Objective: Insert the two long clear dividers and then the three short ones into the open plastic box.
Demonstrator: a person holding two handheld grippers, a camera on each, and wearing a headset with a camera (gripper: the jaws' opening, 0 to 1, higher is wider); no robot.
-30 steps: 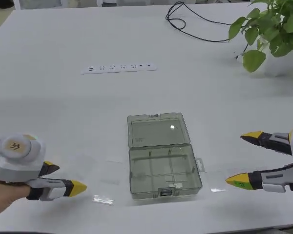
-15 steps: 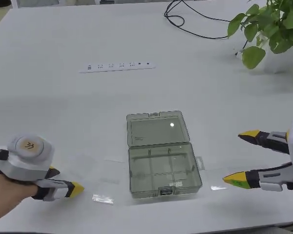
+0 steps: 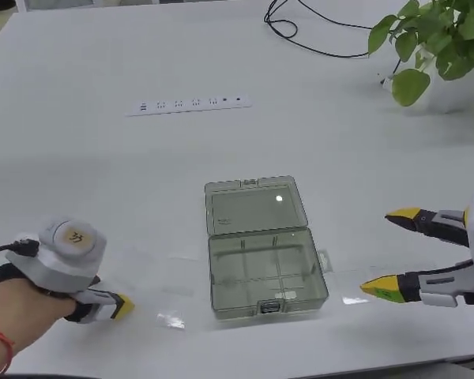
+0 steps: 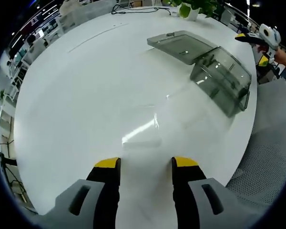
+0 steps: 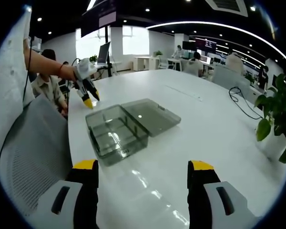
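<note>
The open plastic box [image 3: 267,272] sits mid-surface [image 3: 103,174], its lid [image 3: 255,205] flat on the far side and faint grid lines inside. Clear dividers [image 4: 142,130] lie left of it, just ahead of the spread left tool [image 4: 145,164]. We note the right tool [image 3: 391,251], spread wide, is unchanged since a second ago, while the left has rolled.

place: office | cues: long white table [image 3: 103,181], power strip [image 3: 188,104], mesh chair [image 5: 33,143], monitor [image 5: 103,51]
</note>
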